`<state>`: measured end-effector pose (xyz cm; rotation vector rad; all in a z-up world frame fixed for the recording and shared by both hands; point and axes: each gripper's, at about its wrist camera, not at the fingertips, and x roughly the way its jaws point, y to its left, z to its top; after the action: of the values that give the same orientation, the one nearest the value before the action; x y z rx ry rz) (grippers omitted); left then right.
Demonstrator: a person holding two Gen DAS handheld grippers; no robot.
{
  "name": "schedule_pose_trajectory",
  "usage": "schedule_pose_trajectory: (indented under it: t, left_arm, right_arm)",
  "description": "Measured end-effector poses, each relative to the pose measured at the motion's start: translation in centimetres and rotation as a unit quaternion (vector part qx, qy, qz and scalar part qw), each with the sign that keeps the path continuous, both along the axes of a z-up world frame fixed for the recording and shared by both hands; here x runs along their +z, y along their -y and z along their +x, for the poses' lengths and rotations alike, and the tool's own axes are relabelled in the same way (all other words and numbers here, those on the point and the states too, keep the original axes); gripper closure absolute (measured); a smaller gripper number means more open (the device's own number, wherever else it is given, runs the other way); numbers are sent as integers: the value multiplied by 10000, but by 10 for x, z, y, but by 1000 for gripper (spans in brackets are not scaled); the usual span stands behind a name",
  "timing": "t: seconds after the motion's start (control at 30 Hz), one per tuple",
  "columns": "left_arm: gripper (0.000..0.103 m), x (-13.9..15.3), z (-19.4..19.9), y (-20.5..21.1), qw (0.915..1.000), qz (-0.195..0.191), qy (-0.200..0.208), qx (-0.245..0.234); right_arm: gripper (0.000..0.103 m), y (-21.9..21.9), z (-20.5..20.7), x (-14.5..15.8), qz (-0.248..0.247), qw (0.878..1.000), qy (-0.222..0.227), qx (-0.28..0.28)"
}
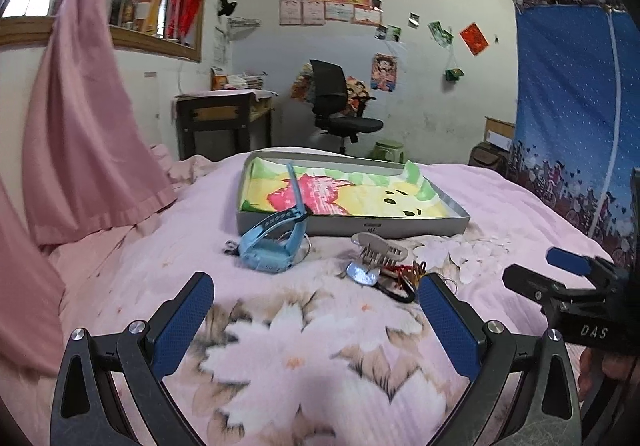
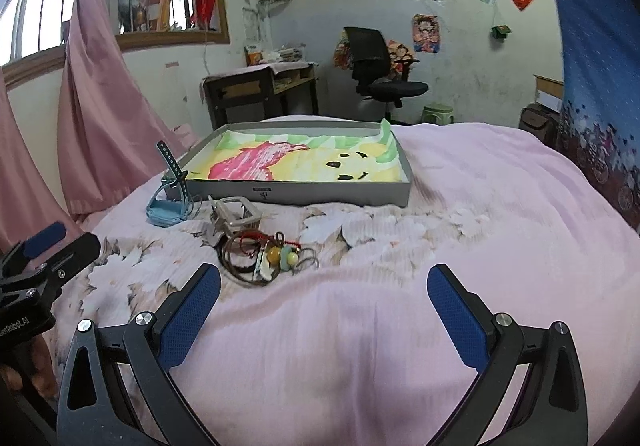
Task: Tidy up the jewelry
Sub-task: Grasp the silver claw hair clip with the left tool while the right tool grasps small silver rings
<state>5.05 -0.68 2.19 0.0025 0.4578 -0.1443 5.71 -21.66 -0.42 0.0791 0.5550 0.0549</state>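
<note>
Jewelry (image 2: pixel 266 256) lies heaped on the bed (image 2: pixel 460 246) just before the tray (image 2: pixel 300 192), beside a watch (image 1: pixel 268 246). Both grippers (image 1: pixel 316 306) (image 2: pixel 324 294) hover with jaws spread wide, holding nothing.

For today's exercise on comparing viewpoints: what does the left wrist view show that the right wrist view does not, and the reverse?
Only the left wrist view shows the blue watch face-on, with its strap lying over the tray rim, and a shiny metal piece in the pile.

Only the right wrist view shows the yellow and green beads among brown cords, and the hair comb from behind.

Both show the grey tray with its cartoon liner, empty of jewelry, on the pink bedspread, and both grippers with jaws open.
</note>
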Motion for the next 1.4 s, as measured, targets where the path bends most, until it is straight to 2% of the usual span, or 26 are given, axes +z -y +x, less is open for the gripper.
schedule_pose_trajectory:
  t: [0.2,0.3,0.5,0.57,0.67,0.9,1.2,1.27,1.4]
  left_arm:
    - [2,-2,33,8,9990,-48,-286,-333]
    - [8,-6,50,14,9973,-69,-514,-514]
    - [27,-21,85,25,9913,-212,-994,-840]
    - [37,-26,95,29,9877,-244,-1164,-1015]
    - [44,-32,111,35,9824,-300,-1392,-1205]
    - [45,-41,128,42,9759,-402,-1649,-1369]
    - [45,-46,137,47,9724,-506,-1722,-1493]
    - [52,-47,138,48,9712,-508,-1747,-1541]
    - [61,-45,135,49,9720,-502,-1685,-1562]
  right_arm:
    - [29,4,29,-1,-57,9994,-273,217]
    - [42,5,43,-6,-57,9985,-440,311]
    - [67,1,68,-23,-19,9947,-863,566]
    - [71,-2,75,-29,-6,9922,-1045,677]
    - [77,-1,83,-38,90,9888,-1273,778]
    - [79,-3,93,-56,296,9817,-1677,850]
    - [79,-4,98,-63,426,9796,-1777,832]
    - [81,-5,100,-63,417,9797,-1774,837]
    - [91,-6,100,-64,441,9798,-1758,843]
